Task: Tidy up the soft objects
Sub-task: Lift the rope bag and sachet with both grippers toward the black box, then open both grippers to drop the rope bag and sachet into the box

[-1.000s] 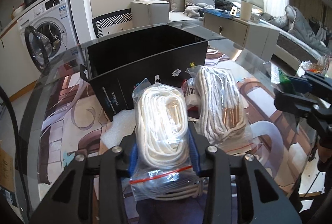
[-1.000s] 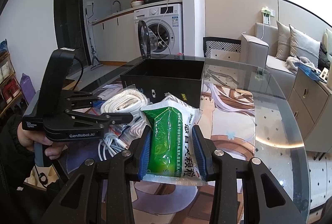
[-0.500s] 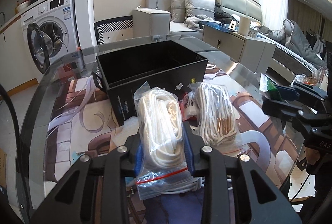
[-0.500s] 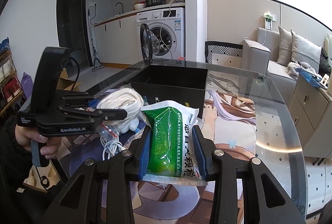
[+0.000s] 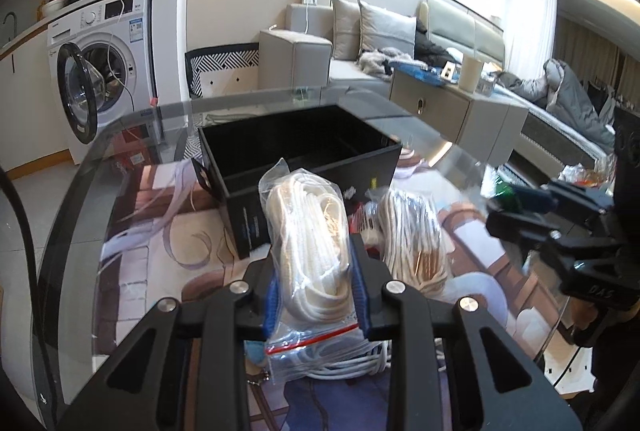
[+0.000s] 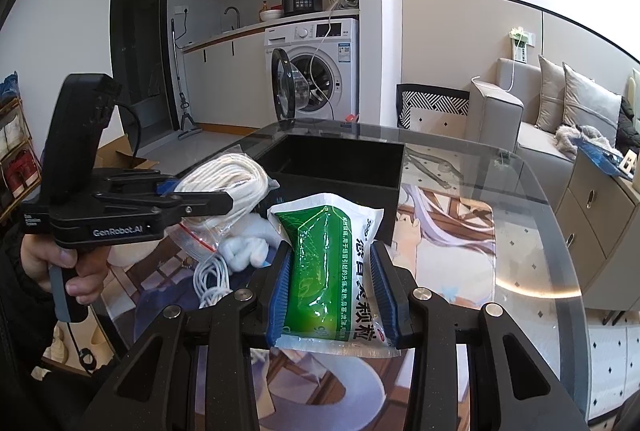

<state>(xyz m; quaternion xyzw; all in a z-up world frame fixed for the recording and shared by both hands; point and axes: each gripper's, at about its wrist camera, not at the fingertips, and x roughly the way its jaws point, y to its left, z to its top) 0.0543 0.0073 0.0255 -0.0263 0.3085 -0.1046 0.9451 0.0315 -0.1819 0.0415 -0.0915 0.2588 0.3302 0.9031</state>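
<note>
My left gripper is closing its jaws on a clear zip bag of white rope; the blue pads press its sides and the bag hangs lifted off the table. From the right wrist view, that gripper and its rope bag sit at the left, in front of the open black box. My right gripper is shut on a green and white soft packet, held above the table just short of the box. A second bag of rope lies beside the box.
A loose white cable and a white cotton wad lie on the glass table under the left gripper. A washing machine with its door open stands behind, a sofa to the right. A hand holds the left gripper's handle.
The left gripper's pads have squeezed in on the rope bag and lifted it up off the table toward the black box. The right gripper with the green packet has stayed put.
</note>
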